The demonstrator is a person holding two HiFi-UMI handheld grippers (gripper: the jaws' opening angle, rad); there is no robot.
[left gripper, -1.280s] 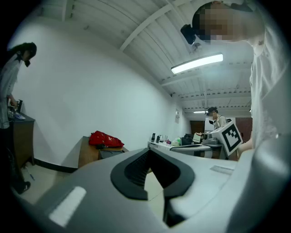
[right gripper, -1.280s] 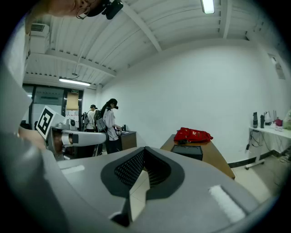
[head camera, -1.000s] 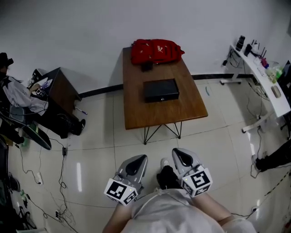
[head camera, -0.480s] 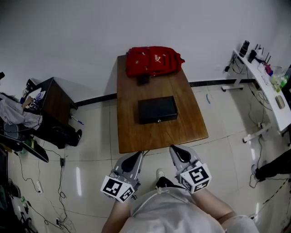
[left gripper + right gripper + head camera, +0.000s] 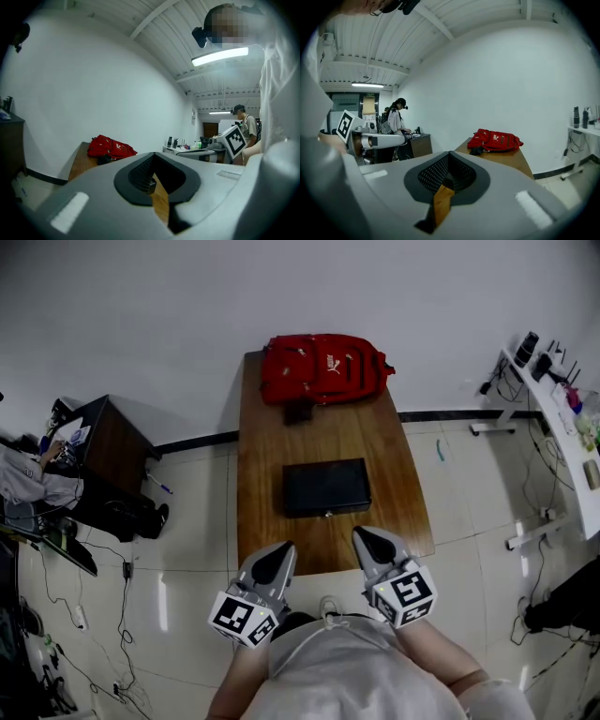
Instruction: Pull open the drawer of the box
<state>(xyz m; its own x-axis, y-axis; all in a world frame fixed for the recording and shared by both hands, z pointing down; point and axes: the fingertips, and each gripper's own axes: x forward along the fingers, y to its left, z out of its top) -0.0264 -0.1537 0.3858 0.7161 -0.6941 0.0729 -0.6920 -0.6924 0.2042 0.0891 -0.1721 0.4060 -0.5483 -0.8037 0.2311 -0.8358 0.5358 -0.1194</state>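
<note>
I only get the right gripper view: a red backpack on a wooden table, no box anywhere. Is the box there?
Observer: Yes. The head view shows a black box mid-table, nearer the person than the red backpack.
Operator: Is its drawer out?
Observer: No, nothing sticks out of it; it looks closed.
Operator: Where are the left tongs?
Observer: The left tongs are over the near edge of the table, clear of the box.

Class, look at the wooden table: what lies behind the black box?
A red backpack at the table's far end, a small dark item against its front edge. Whatever lies under the backpack is covered.
</note>
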